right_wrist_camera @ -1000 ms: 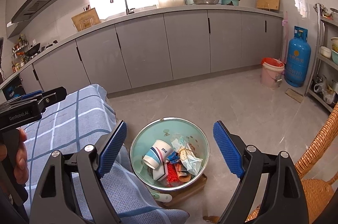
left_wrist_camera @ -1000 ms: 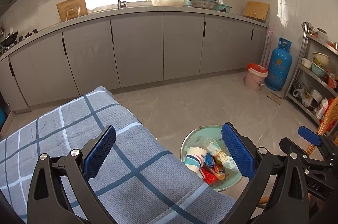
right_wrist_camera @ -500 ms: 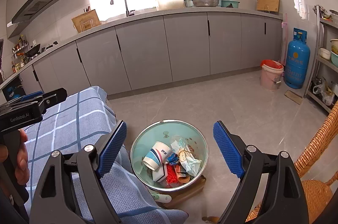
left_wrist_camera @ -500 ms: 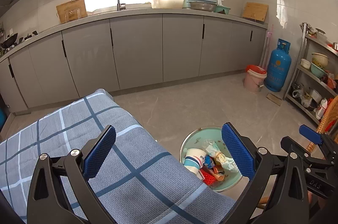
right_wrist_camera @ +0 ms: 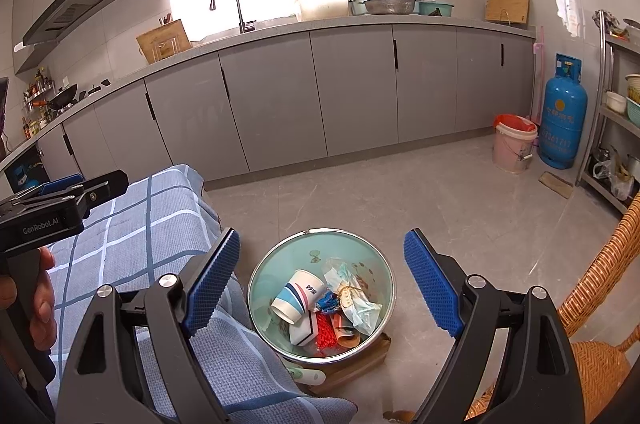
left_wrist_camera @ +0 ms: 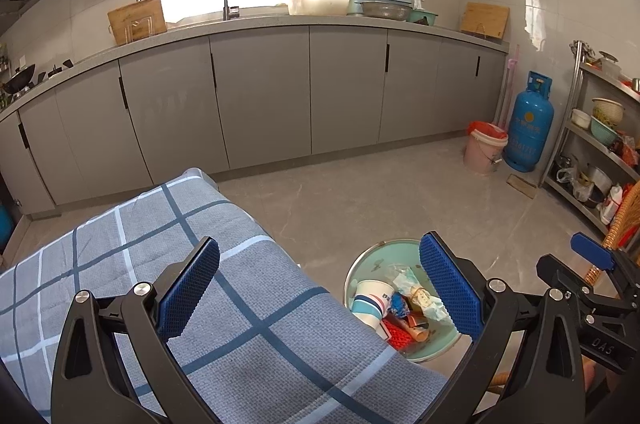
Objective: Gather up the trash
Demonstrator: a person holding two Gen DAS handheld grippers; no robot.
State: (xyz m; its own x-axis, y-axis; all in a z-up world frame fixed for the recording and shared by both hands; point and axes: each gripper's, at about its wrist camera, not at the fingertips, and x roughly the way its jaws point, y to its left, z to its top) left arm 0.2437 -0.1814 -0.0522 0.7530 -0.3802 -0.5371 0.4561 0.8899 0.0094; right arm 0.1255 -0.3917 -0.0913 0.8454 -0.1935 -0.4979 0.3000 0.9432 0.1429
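Trash (right_wrist_camera: 328,308) heaped in a round teal-lined bin (right_wrist_camera: 280,264) on the floor, lower centre of the right wrist view: striped paper cup (right_wrist_camera: 298,294) tipped on its side at left, crumpled clear wrapper (right_wrist_camera: 356,300) at right, red mesh scrap (right_wrist_camera: 325,330) below, blue bit (right_wrist_camera: 328,300) between cup and wrapper. Same bin (left_wrist_camera: 360,264) at lower right of the left wrist view, partly hidden behind one blue pad. Right gripper (right_wrist_camera: 322,284) held above the bin, fingers spread wide, nothing between them, bin framed in the gap. Left gripper (left_wrist_camera: 320,288) likewise spread wide and empty, over the checked blue-grey cloth (left_wrist_camera: 240,304) filling the lower left of that view; cloth edge just beside the bin. Cloth (right_wrist_camera: 160,216) again at left in the right wrist view, with the left gripper's body and a hand (right_wrist_camera: 40,300) at the far left edge. Wicker chair (right_wrist_camera: 596,284) at lower right. Grey cabinets (right_wrist_camera: 352,92) across mid-frame, faucet (right_wrist_camera: 228,4) above at the bright window, blue gas cylinder (right_wrist_camera: 562,116) and pink bucket (right_wrist_camera: 514,142) at right.
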